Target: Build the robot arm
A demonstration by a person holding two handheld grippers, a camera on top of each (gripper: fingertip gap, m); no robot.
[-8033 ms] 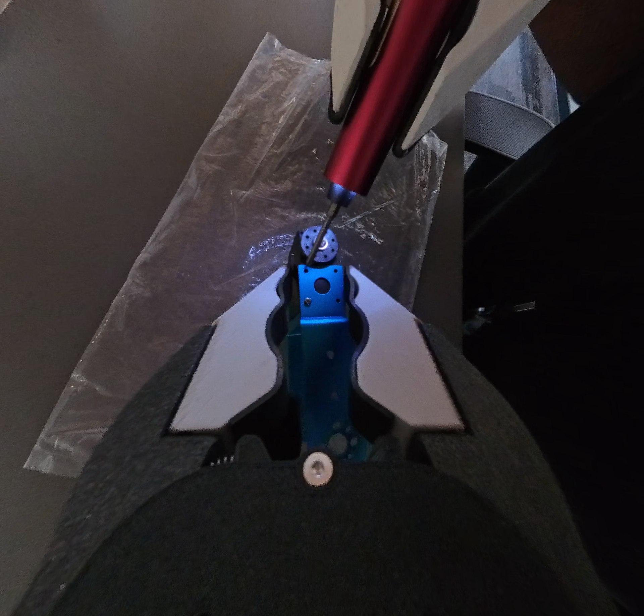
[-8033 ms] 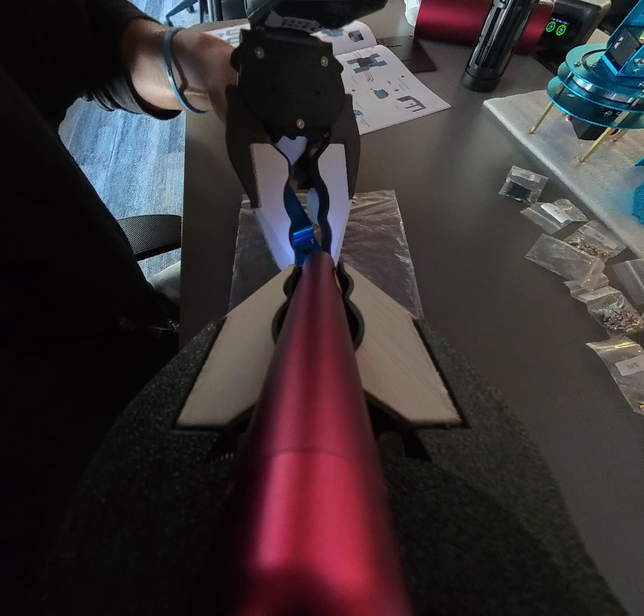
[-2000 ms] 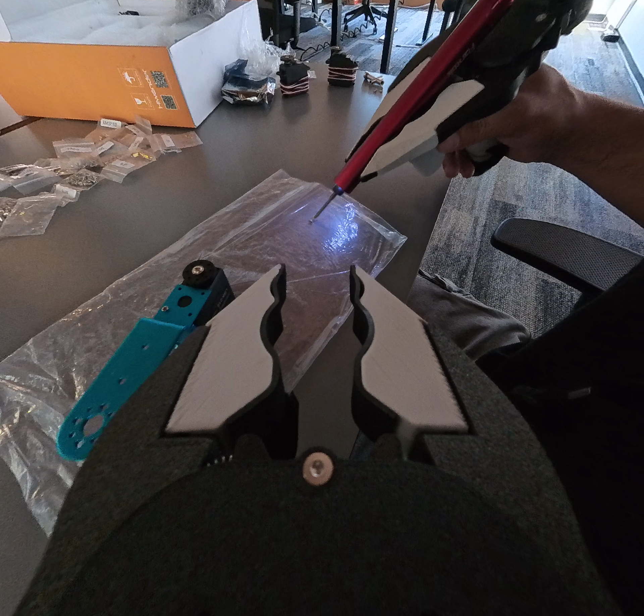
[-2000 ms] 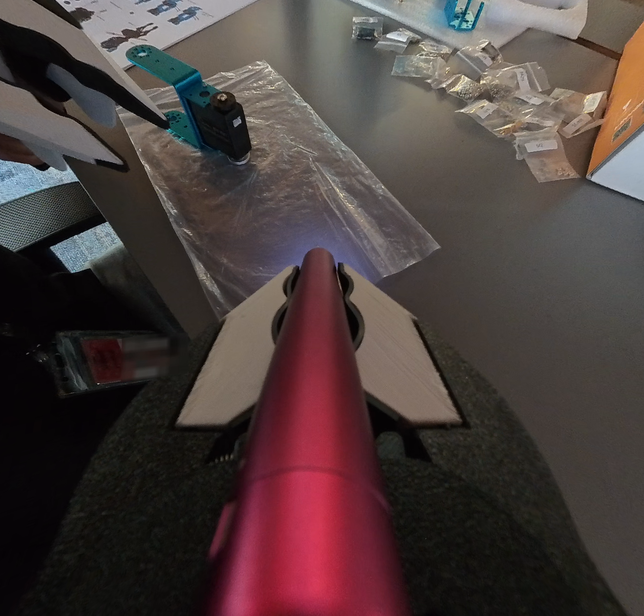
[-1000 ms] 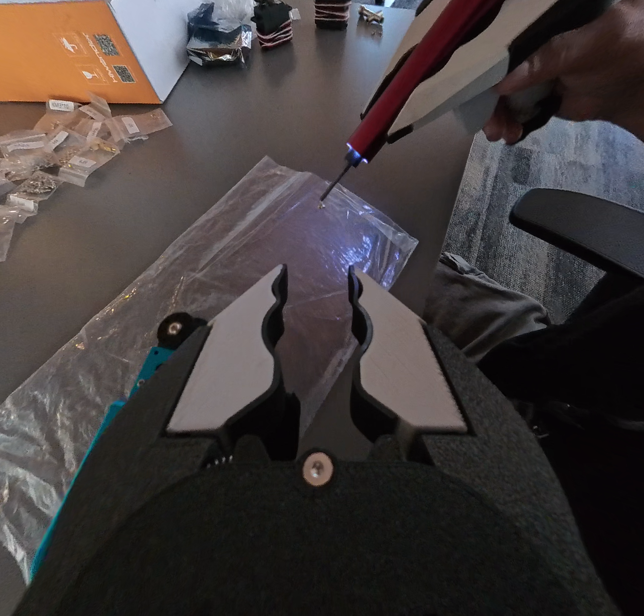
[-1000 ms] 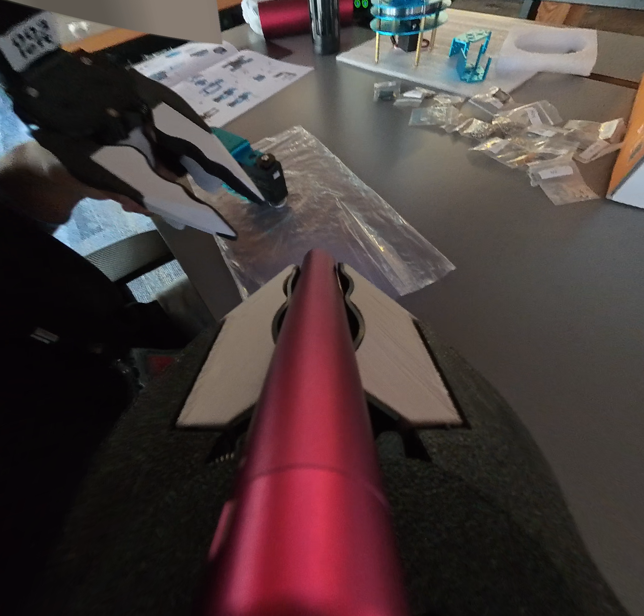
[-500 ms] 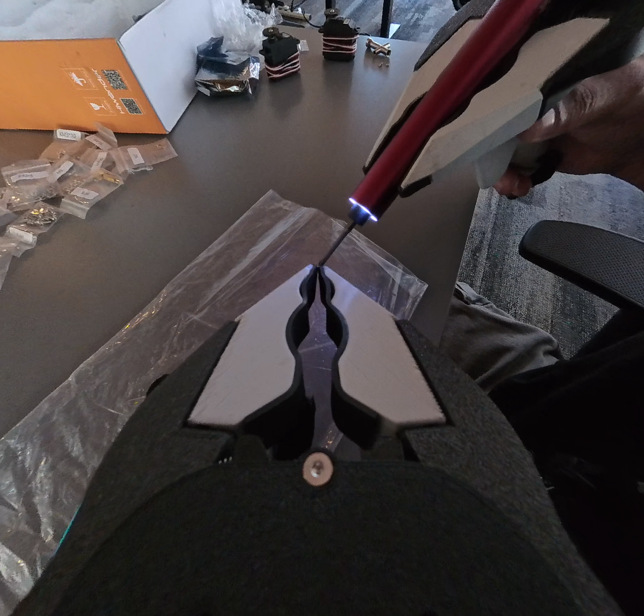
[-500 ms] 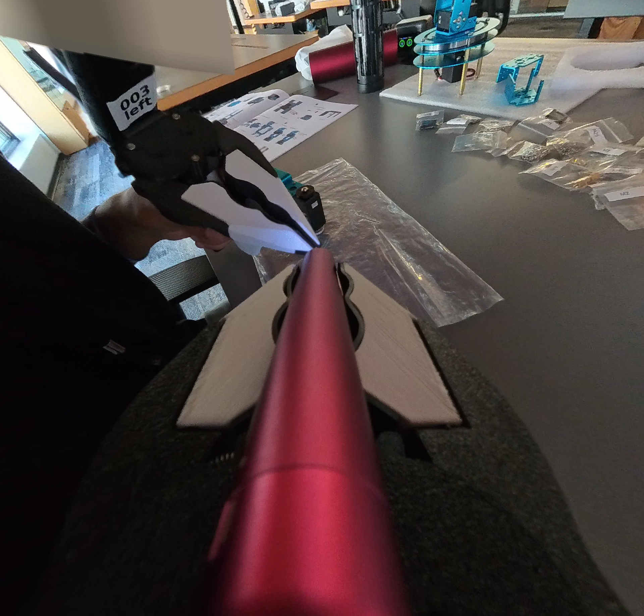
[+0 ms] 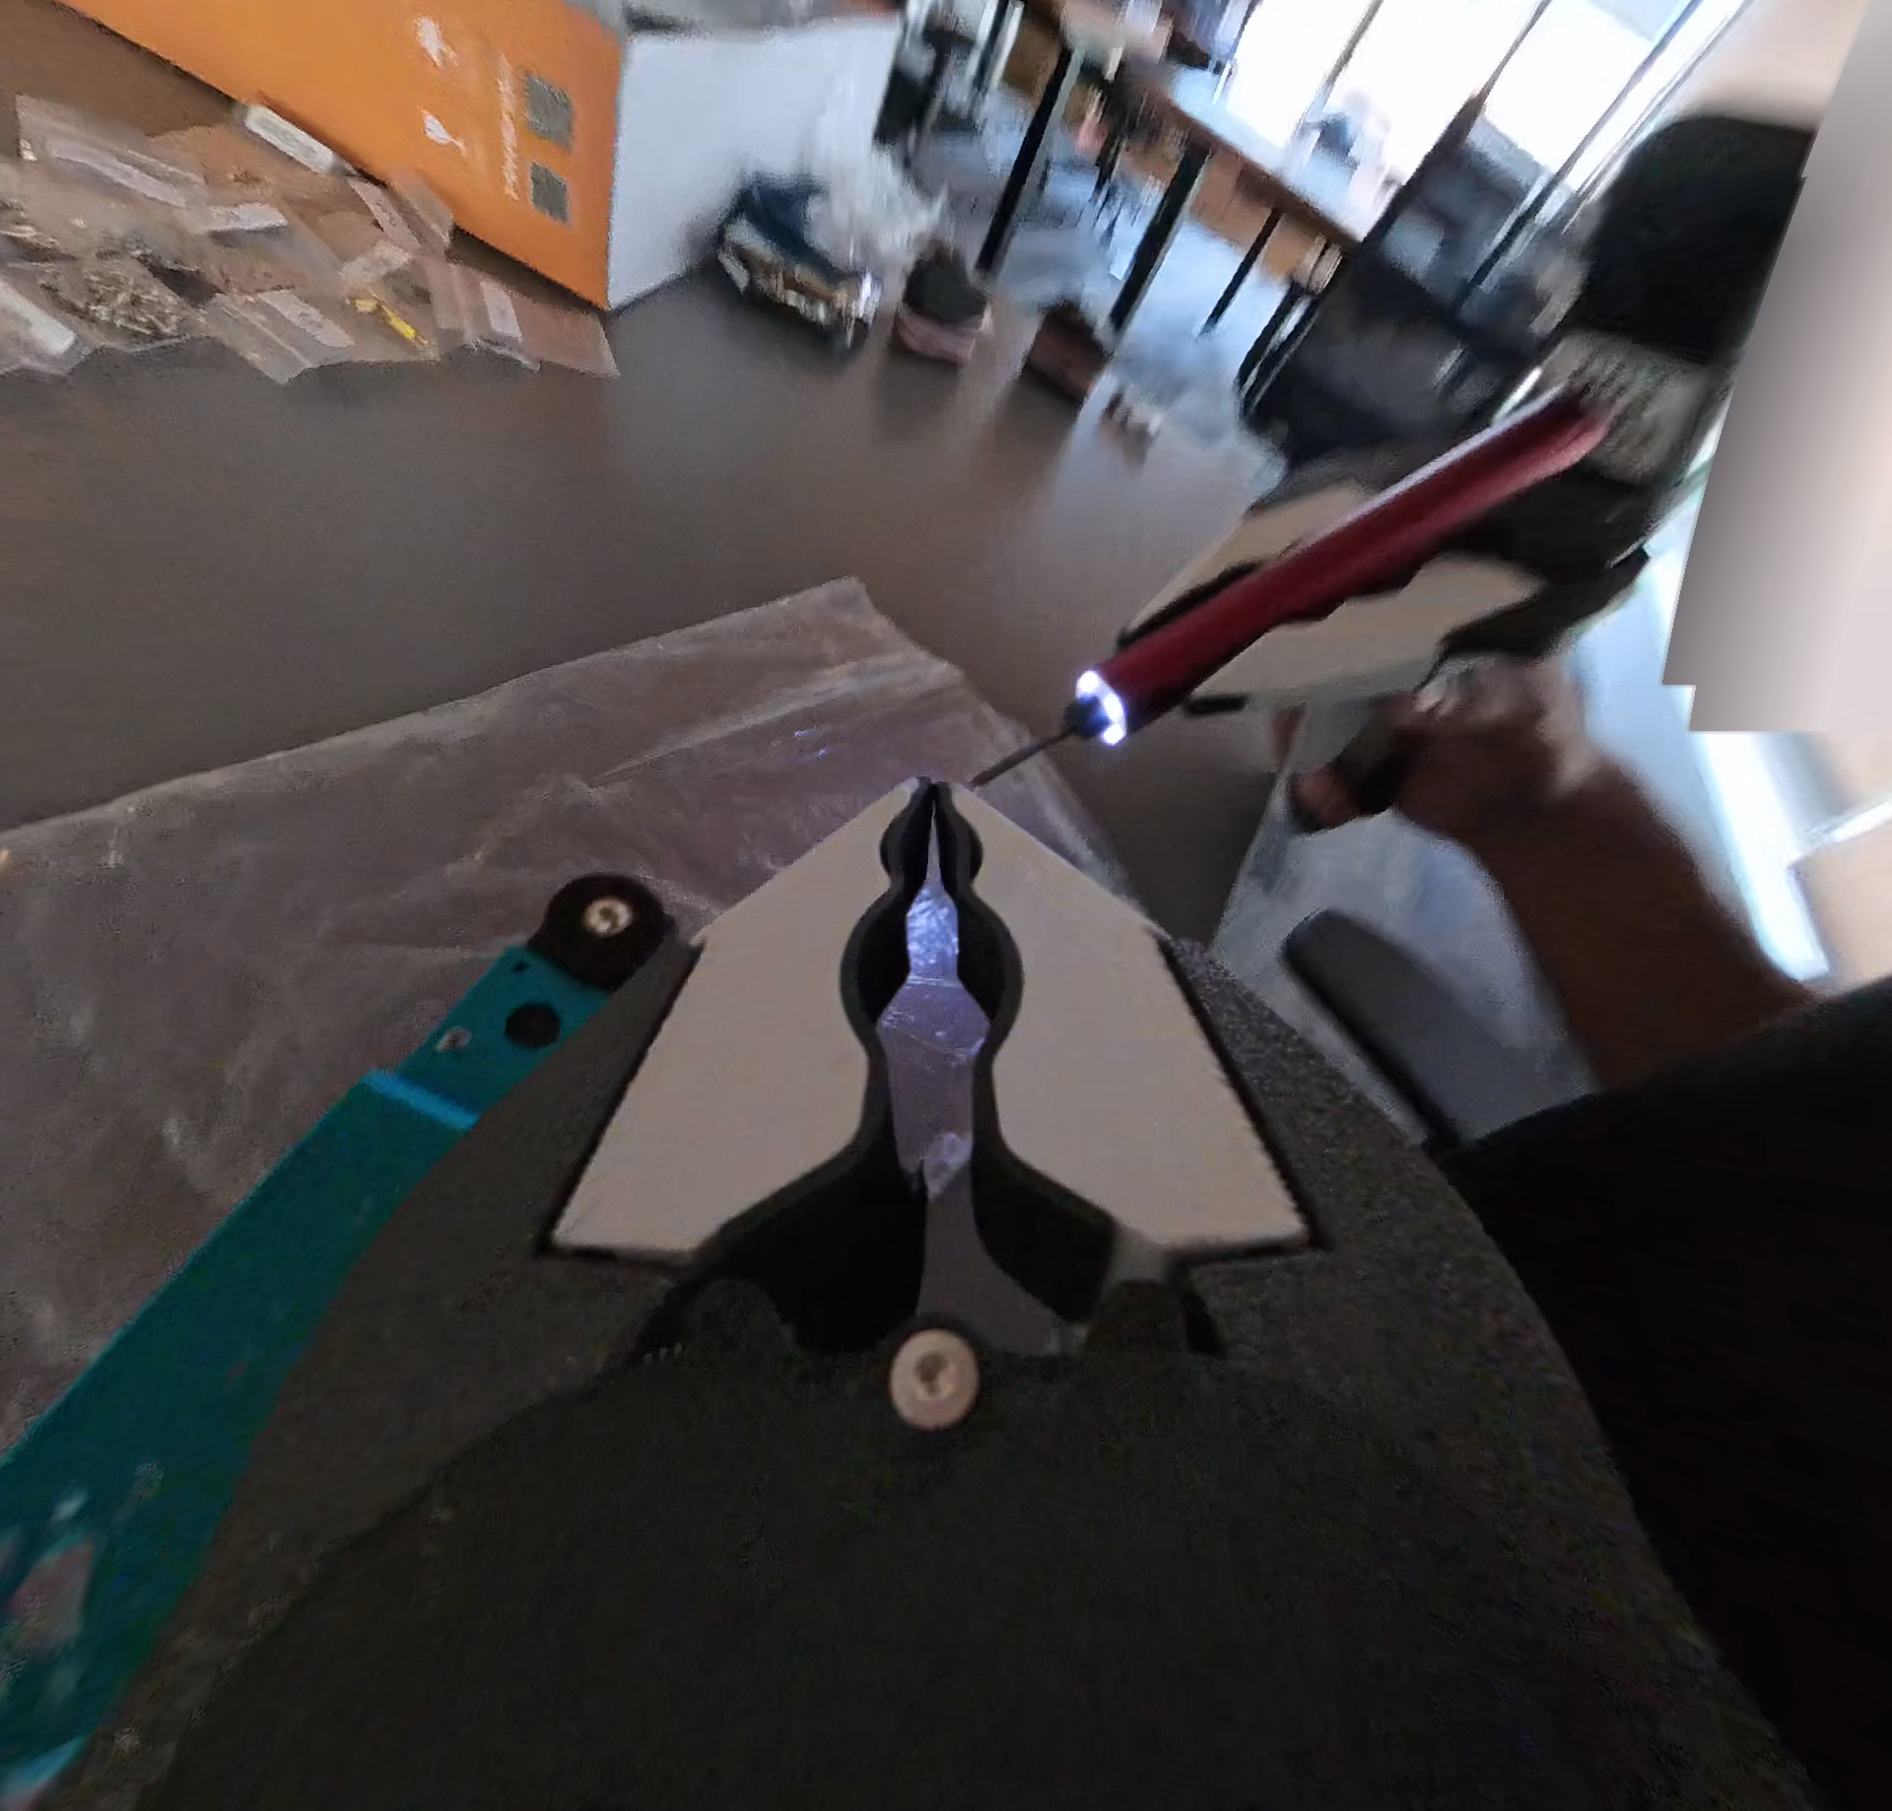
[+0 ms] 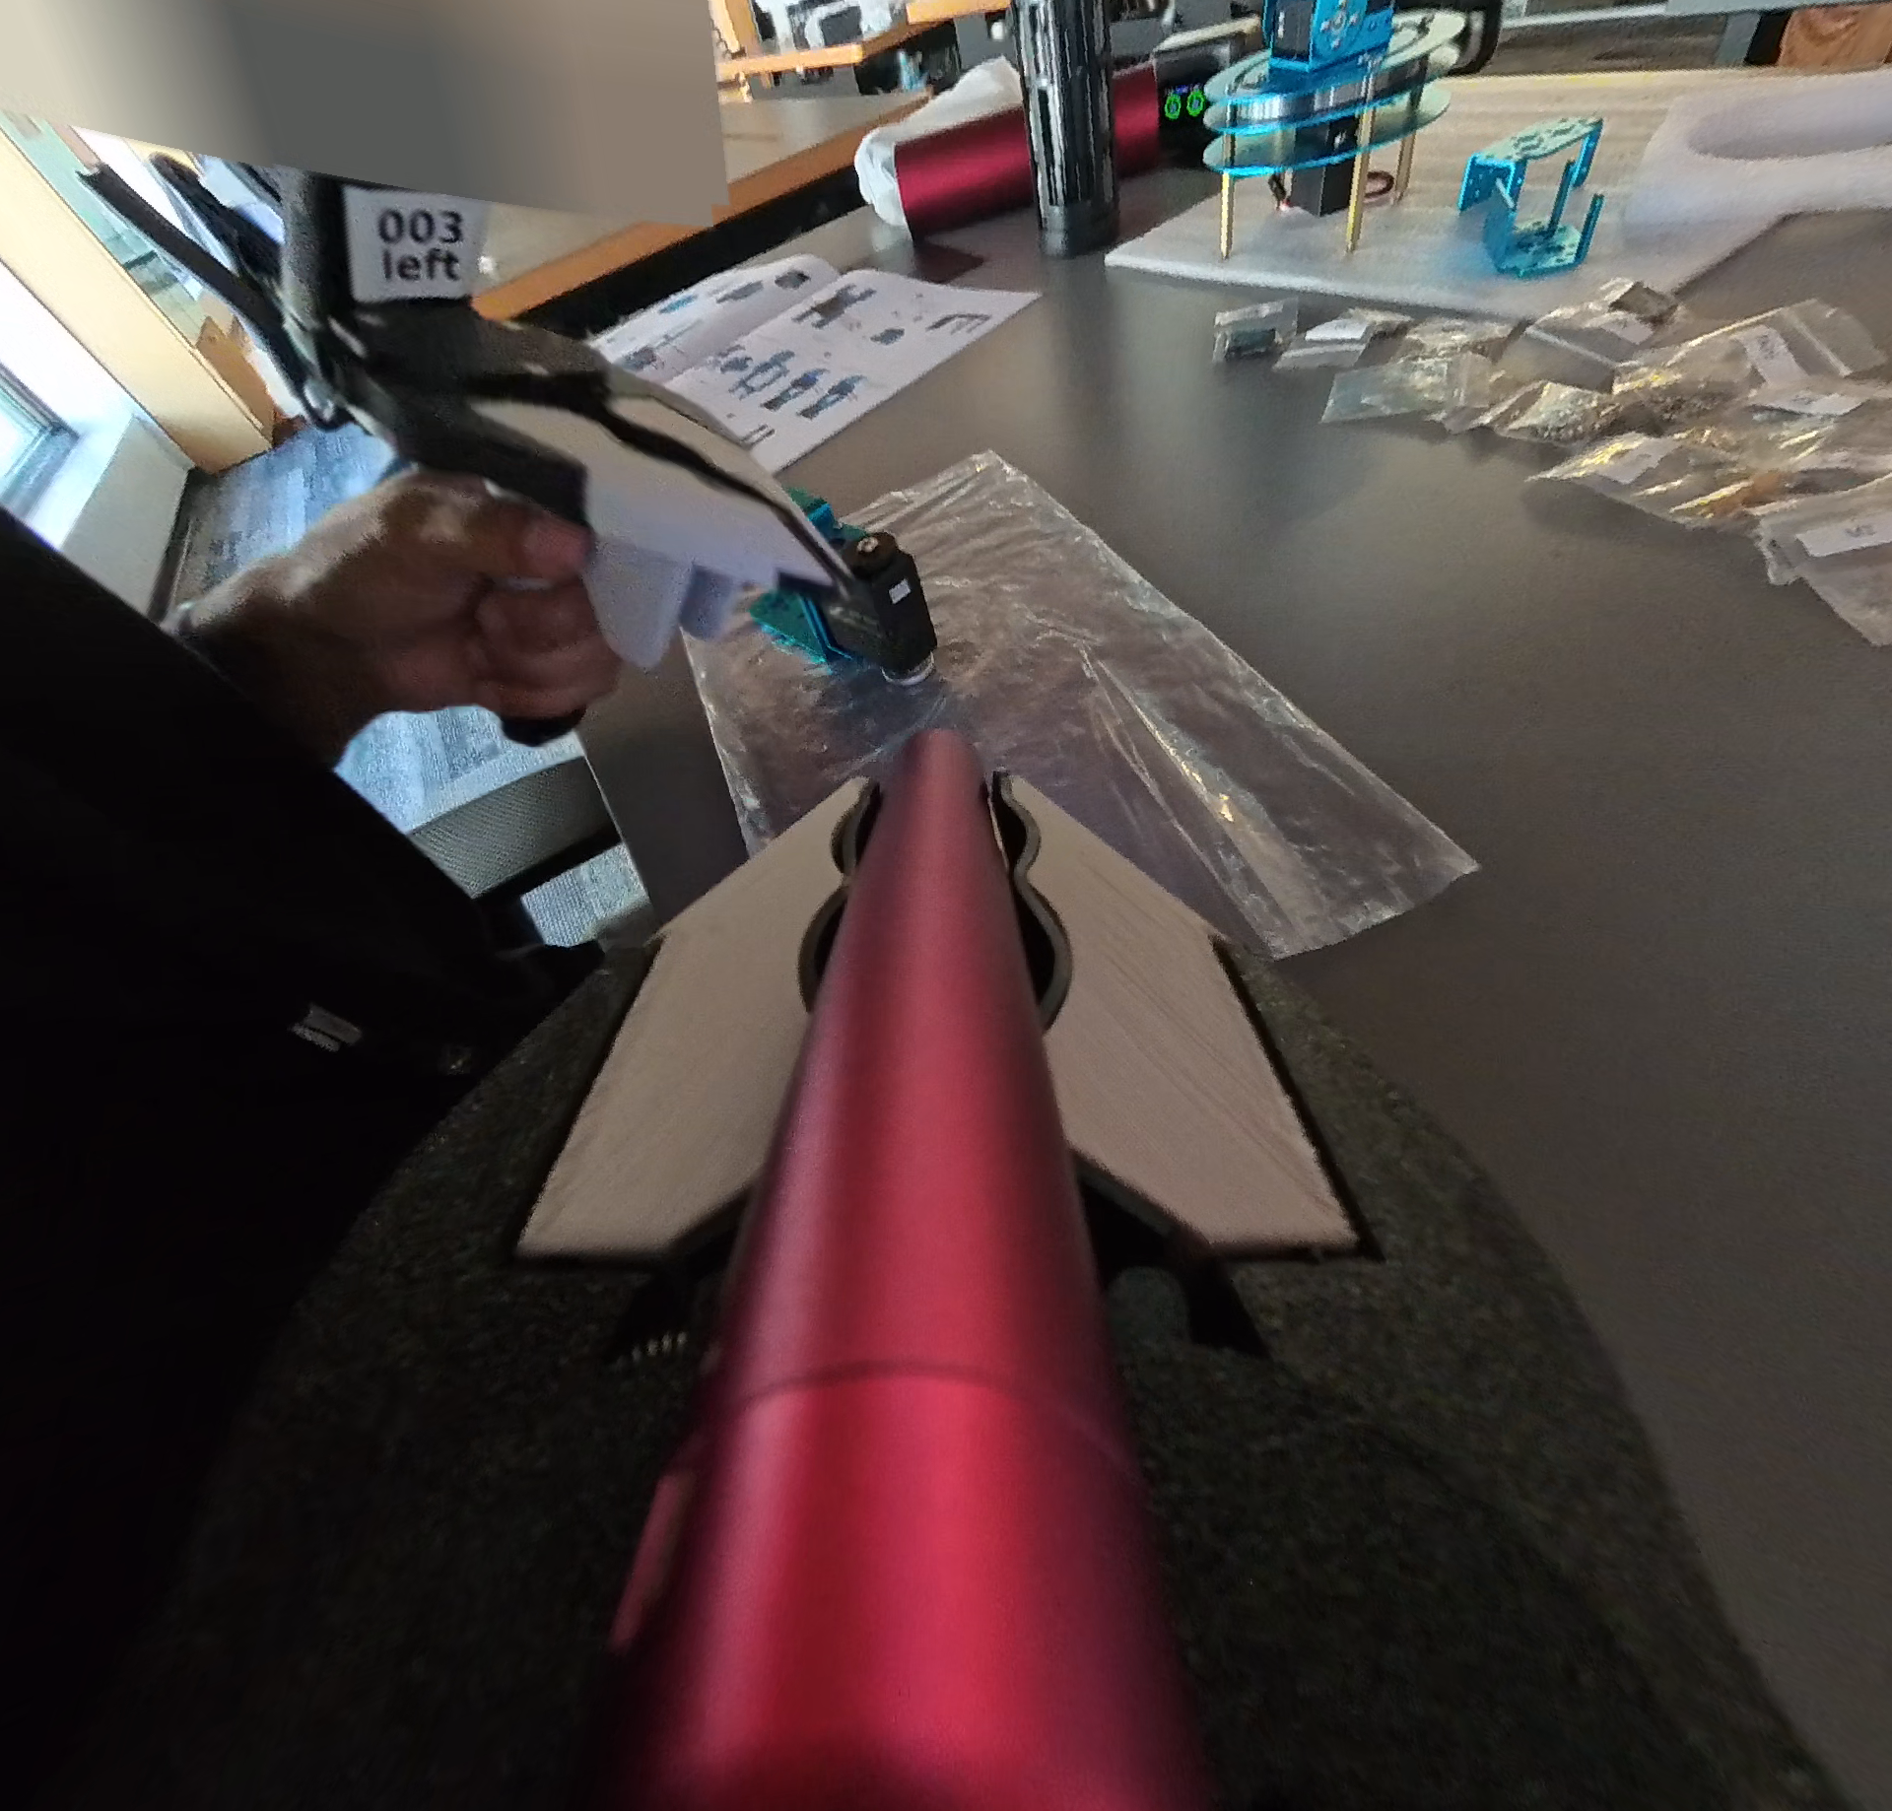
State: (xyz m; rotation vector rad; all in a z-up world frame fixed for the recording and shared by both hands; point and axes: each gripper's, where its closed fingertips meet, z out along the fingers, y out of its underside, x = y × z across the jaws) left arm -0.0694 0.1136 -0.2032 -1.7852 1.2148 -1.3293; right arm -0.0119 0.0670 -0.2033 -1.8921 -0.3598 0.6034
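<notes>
the left gripper (image 9: 930,787) has its jaws drawn together so the tips meet, and whether anything tiny is pinched at the tips cannot be told; it hovers over the near part of a clear plastic bag (image 9: 430,841) spread flat on the grey table (image 9: 512,523); just to its left, on the bag, lies a teal metal bracket (image 9: 256,1240) with a black servo (image 9: 604,928) fixed to its far end, a screw showing in the round black top; the gripper does not touch the bracket; the right gripper (image 9: 1198,682) is clamped around a red electric screwdriver (image 9: 1331,574), whose lit ring glows white and whose thin bit (image 9: 1014,761) points down at the left gripper's tips, nearly meeting them; a hand (image 9: 1454,769) grips the right gripper's handle.

from the right wrist view the red screwdriver (image 10: 901,1250) runs forward between the right gripper's white fingers (image 10: 1177,1066), held fast; beyond its nose the left gripper (image 10: 819,574) reaches in from the left, held by a hand (image 10: 430,605), its tips just in front of the servo (image 10: 886,605) and the teal bracket (image 10: 788,626) on the plastic bag (image 10: 1177,769); an open instruction booklet (image 10: 819,339) lies farther back; small clear bags of hardware (image 10: 1638,411) are scattered to the right; a blue robot base on brass standoffs (image 10: 1321,93) stands on a white foam sheet (image 10: 1433,257), beside a blue bracket frame (image 10: 1536,196); in the left wrist view an orange and white box (image 9: 410,93) sits at the far left.
</notes>
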